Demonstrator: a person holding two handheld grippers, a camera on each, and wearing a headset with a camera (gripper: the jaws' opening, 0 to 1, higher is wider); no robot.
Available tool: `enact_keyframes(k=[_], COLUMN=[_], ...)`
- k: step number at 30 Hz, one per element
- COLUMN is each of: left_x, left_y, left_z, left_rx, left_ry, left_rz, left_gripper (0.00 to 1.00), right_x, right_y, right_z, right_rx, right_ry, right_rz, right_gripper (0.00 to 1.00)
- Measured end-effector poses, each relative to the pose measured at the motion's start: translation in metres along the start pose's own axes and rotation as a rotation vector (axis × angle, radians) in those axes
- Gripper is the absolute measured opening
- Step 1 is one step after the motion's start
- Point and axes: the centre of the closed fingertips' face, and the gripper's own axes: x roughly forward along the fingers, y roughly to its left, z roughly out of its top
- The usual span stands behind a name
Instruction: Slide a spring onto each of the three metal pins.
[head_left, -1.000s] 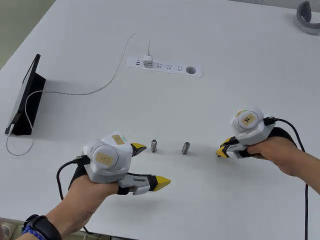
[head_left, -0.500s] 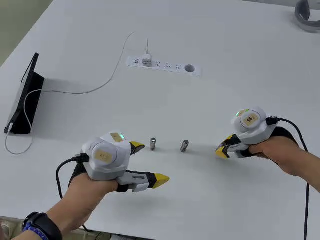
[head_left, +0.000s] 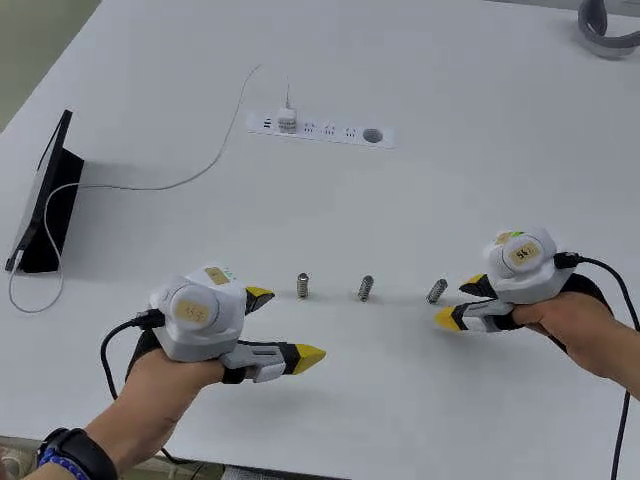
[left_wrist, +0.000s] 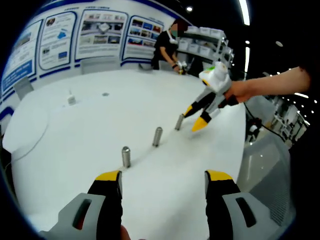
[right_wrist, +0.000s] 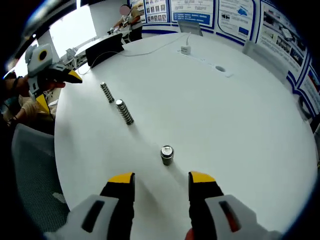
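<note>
Three short metal pins stand in a row on the white table, each with a spring around it: the left pin, the middle pin and the right pin. My left gripper is open, its jaws pointing at the left pin from a short way off, with nothing between them. My right gripper is open just right of the right pin, which stands free in front of its jaws. The middle pin and the left pin lie beyond it.
A white power strip with a plugged charger and a cable lies at the back. At the left table edge leans a black tablet. A grey headset sits at the far right corner. People stand beyond the table.
My right gripper has opened and drawn back to the right, uncovering the right pin, which now stands free with its spring. The left gripper has shifted slightly left. The camera has moved.
</note>
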Motion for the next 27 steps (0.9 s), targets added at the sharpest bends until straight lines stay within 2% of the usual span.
enact_keyframes(k=[13,21,27], left_x=[-0.001,-0.002,-0.004], left_y=[0.002,0.004,0.007], left_z=[-0.003,-0.003,-0.005], left_rx=[-0.011,-0.024,-0.032], left_ry=[0.002,-0.007,-0.008], left_rz=[0.009,0.017,0.028], left_gripper=[0.69,0.69,0.69], right_x=[-0.006,-0.015,-0.018], right_y=[0.019,0.030,0.037], right_z=[-0.011,-0.004,-0.003], right_rx=[0.063,0.120,0.144], right_ry=[-0.046,-0.119,-0.152], right_rz=[0.004,0.001,0.004], right_gripper=[0.53,0.55,0.59])
